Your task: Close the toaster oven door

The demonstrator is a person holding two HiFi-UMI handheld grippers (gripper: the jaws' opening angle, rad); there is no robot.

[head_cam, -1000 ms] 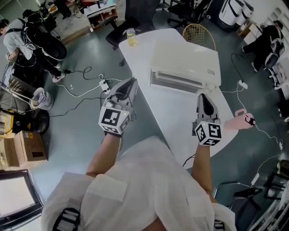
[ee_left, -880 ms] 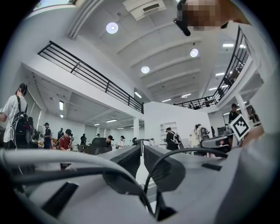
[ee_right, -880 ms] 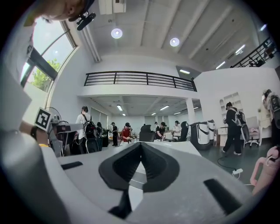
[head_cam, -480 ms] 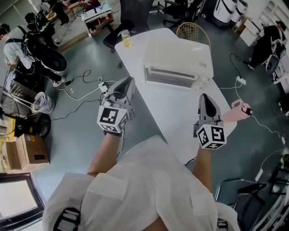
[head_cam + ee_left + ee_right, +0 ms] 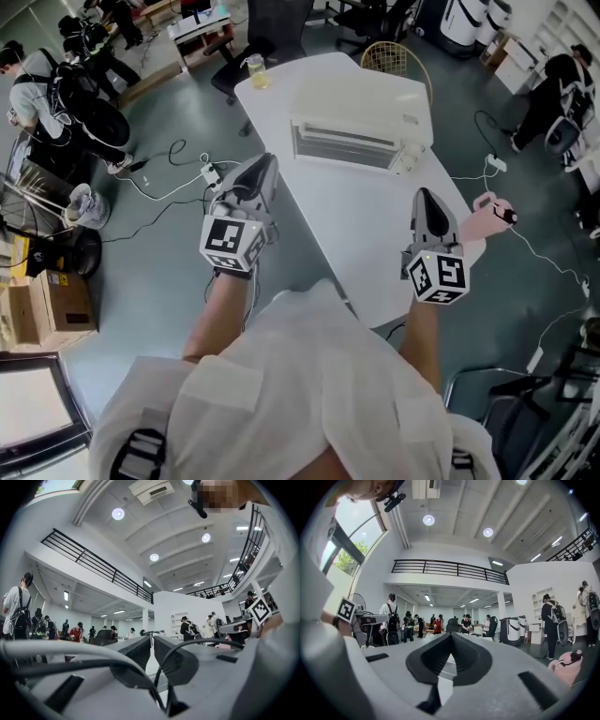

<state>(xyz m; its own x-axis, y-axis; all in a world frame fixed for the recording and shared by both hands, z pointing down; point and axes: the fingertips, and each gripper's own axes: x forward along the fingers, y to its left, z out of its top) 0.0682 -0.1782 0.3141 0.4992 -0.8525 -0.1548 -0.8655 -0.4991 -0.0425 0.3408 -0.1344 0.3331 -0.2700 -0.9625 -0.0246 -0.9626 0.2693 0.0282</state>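
Observation:
A white toaster oven [image 5: 361, 112] stands on the far half of the white table [image 5: 375, 234], its ribbed door front [image 5: 339, 145] turned toward me and standing up against the body. My left gripper [image 5: 266, 166] hangs off the table's left edge, over the floor, shut and empty. My right gripper [image 5: 425, 195] hovers over the table's near right part, well short of the oven, also shut on nothing. In the left gripper view the fingertips [image 5: 151, 638] nearly touch with nothing between them. In the right gripper view the pads [image 5: 451, 635] meet, also with nothing between them.
A cup of yellow liquid [image 5: 255, 71] stands at the table's far left corner. A wicker chair [image 5: 398, 59] stands behind the oven. A pink object [image 5: 487, 214] sits by the table's right edge. Cables and a power strip [image 5: 211, 173] lie on the floor at left; people [image 5: 66, 94] stand beyond.
Both grippers have drawn back from the oven toward me, so the gap between them and its front has grown. Both stay shut.

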